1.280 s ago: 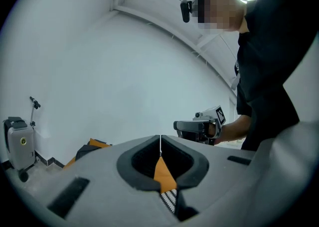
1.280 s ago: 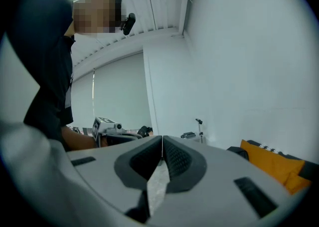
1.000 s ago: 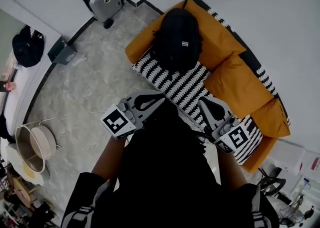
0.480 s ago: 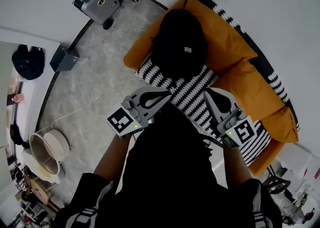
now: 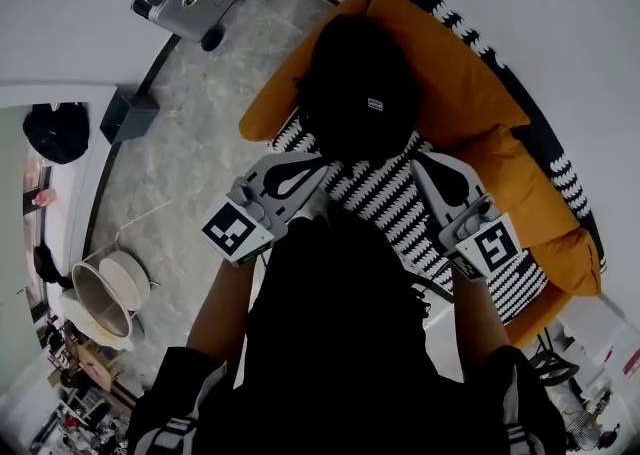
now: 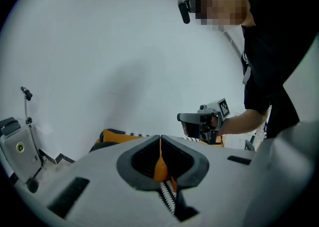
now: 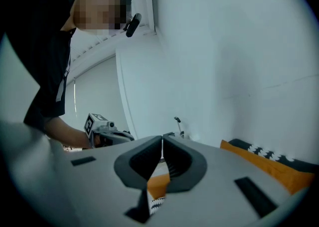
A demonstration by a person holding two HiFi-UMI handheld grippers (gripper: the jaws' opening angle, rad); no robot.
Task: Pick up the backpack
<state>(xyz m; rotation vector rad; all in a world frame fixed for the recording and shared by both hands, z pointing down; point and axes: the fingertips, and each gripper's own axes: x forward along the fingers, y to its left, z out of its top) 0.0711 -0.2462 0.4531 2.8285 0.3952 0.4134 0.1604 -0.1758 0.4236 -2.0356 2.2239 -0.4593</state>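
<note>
One long orange fabric sofa [image 5: 470, 73] is carrying the rounded black fabric backpack [image 5: 360, 93] at upper centre; below it, the grey left gripper [image 5: 316, 163] and grey right gripper [image 5: 432, 159] are hovering with jaws pressed together, empty. Both should be spreading before closing on the bag's top.

Bright, even light (strong fisheye edges), sharp.

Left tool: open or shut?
Shut. In the left gripper view the left tool has its jaws meeting at the tips, nothing between them.
</note>
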